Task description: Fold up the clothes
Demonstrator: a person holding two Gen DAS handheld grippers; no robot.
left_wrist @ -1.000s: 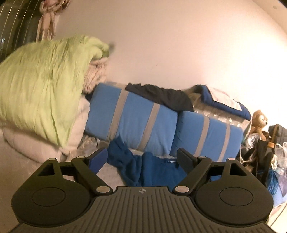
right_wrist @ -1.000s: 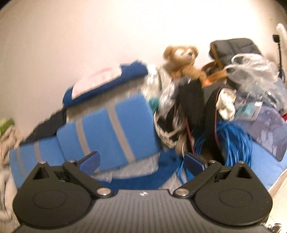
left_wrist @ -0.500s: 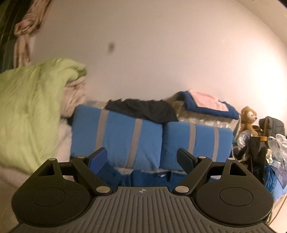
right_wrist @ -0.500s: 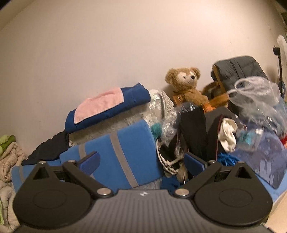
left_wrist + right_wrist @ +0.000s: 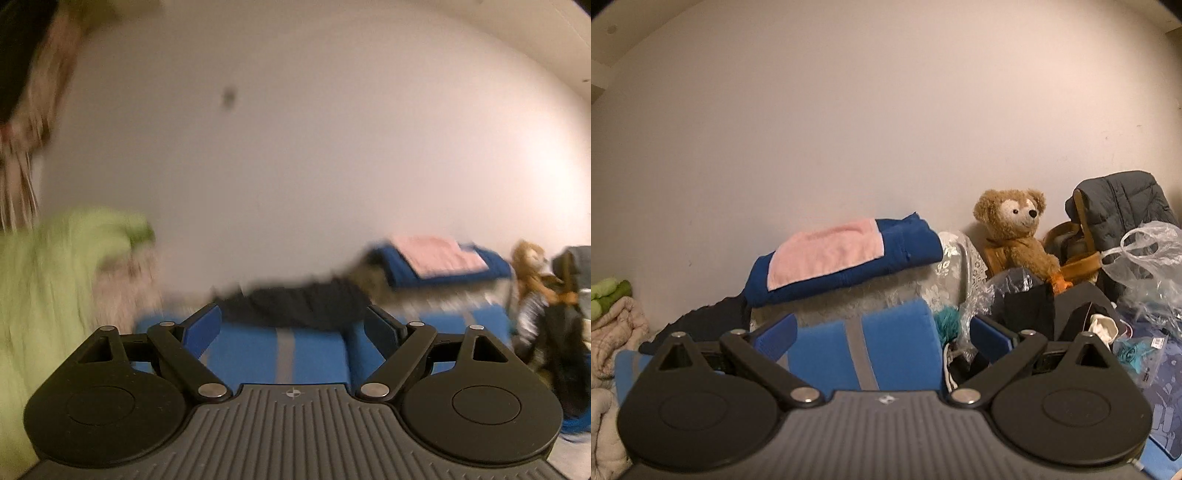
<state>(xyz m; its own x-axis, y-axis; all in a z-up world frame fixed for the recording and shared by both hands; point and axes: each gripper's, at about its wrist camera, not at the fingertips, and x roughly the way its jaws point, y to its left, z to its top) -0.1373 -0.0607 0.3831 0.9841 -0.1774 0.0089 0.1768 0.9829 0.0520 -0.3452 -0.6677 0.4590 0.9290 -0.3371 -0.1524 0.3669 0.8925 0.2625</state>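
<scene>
left gripper wide apart, nothing between its fingers

the left gripper (image 5: 293, 325) points level at a pale wall (image 5: 295, 147), its blue-padded fingers (image 5: 201, 326) spread wide with only air between them. the whole picture is smeared with blur. beyond the fingers lie blue cushions with grey stripes (image 5: 280, 354), and a dark garment (image 5: 299, 302) is draped across their top. to the right a folded blue cloth with a pink piece on it (image 5: 443, 260) sits higher up, with a brown teddy bear (image 5: 530, 264) beside it. on the left a green blanket (image 5: 48, 280) is heaped over pale bedding (image 5: 127, 291).
</scene>
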